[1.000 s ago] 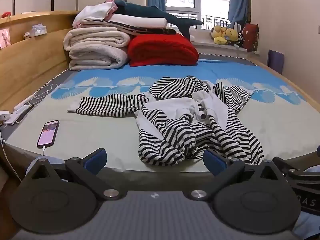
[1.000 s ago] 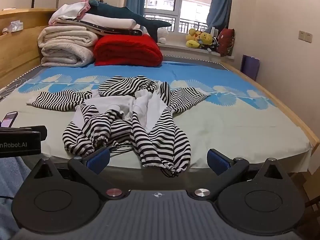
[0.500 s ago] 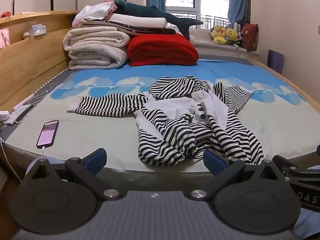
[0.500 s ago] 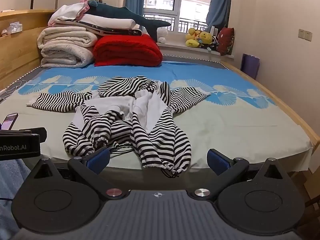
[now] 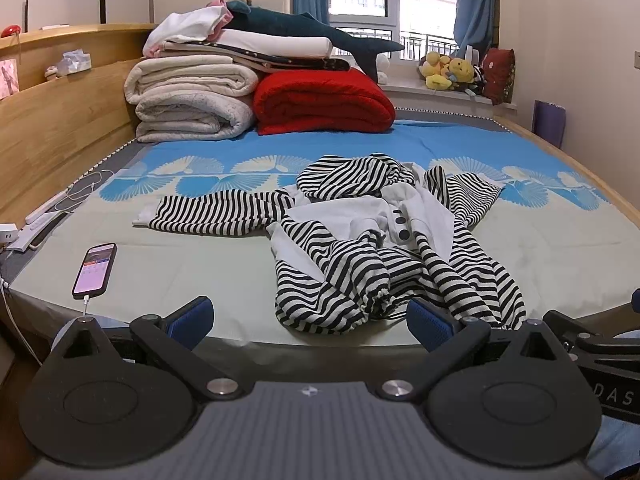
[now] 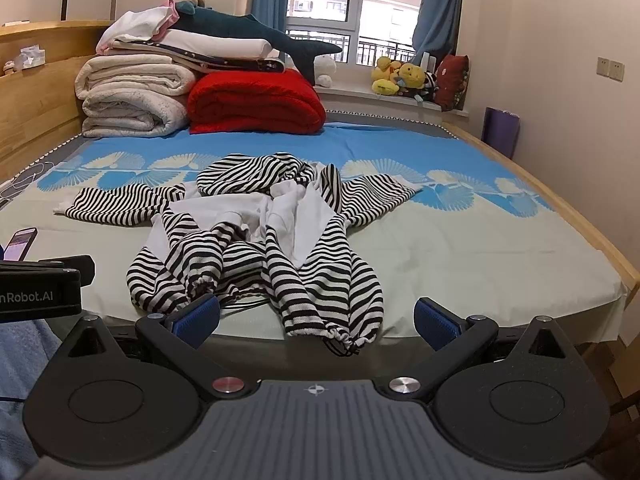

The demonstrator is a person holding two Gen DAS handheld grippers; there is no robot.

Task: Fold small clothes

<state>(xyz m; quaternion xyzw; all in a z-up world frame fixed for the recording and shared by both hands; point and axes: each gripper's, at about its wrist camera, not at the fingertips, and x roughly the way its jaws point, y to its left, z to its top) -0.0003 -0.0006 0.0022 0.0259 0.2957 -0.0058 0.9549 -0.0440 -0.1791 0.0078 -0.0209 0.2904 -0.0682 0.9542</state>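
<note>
— So where have they got to with the folding?

— Nowhere that I can see. The striped onesie (image 5: 384, 236) is lying rumpled on the bed (image 5: 180, 264), near the foot end. One sleeve is stretched out flat to the left, the hood is bunched up at the top, and the legs are twisted over each other with the white lining showing.

— And the grippers?

— Both are held back at the foot of the bed, short of the cloth. The left gripper (image 5: 310, 318) has its blue pads spread wide with nothing between them. The right gripper (image 6: 318, 318) is the same, wide apart and holding nothing. The drawstring cuff of one leg hangs at the mattress edge just ahead of the right one.

— Anything in the way?

— A phone (image 5: 95, 269) on its charging cable lies off to the left, well apart from the onesie. The blankets (image 5: 192, 100) stacked at the headboard are far back.

— So what's left?

— All of it, I'd say. The legs need untangling and the body smoothing flat before any fold will hold. I'd guess that near cuff gets taken first.
</note>
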